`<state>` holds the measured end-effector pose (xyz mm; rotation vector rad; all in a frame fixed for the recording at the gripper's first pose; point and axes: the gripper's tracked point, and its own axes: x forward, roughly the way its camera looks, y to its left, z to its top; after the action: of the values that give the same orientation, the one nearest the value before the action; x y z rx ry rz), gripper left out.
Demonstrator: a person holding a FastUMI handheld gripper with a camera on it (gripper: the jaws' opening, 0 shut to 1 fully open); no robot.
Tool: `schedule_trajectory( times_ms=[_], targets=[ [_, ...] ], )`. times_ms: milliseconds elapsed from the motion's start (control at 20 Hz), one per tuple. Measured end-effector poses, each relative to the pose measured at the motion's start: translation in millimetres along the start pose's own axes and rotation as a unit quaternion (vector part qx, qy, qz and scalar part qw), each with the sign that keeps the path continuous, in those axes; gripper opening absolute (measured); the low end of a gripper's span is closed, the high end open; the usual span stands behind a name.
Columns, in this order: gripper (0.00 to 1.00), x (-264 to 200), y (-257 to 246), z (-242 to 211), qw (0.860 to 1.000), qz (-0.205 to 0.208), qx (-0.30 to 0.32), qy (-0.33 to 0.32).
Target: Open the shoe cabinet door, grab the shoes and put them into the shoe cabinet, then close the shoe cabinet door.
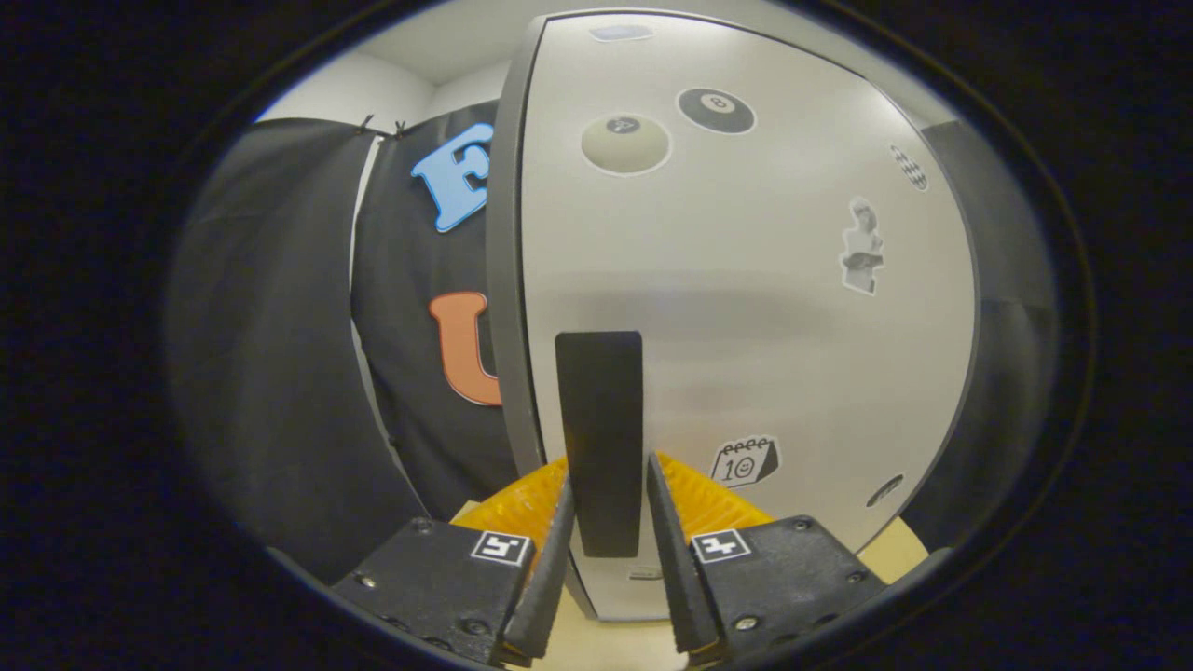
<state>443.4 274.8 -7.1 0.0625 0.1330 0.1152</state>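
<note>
Black and upright, a flat handle [599, 438] stands between the two fingers of the gripper [606, 522], which sit slightly spread on either side of it; whether both press on it cannot be told. The placement suggests a grip being set up for pulling. Behind the handle is the pale shoe cabinet door [746, 308], apparently closed, dotted with stickers, including a calendar sticker [744, 461] and a billiard-ball sticker [716, 109]. Farther off hangs the booth's black cloth wall [280, 326].
</note>
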Motion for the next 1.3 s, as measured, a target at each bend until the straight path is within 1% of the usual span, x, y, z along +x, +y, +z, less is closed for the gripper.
schedule_trajectory(
  times_ms=[50,200,250,400,550,750,900,1150,1300],
  targets=[
    [0.42,1,0,-1,1.000,-0.003,-0.005,0.002],
    [0.40,-2,-2,-1,1.000,-0.005,-0.006,0.005],
    [0.37,-2,-2,-2,1.000,0.001,-0.006,0.007],
    [0.34,-7,-2,-3,1.000,0.022,-0.010,0.009],
    [0.31,-22,-1,-5,0.999,0.042,-0.016,0.012],
    [0.30,-56,-1,-8,0.998,0.057,-0.027,0.011],
    [0.29,-90,-14,-12,0.998,0.060,-0.032,0.012],
    [0.27,-148,-45,-18,0.998,0.054,-0.028,0.008],
    [0.26,-178,-65,-21,0.999,0.043,-0.020,0.005]
  ],
)
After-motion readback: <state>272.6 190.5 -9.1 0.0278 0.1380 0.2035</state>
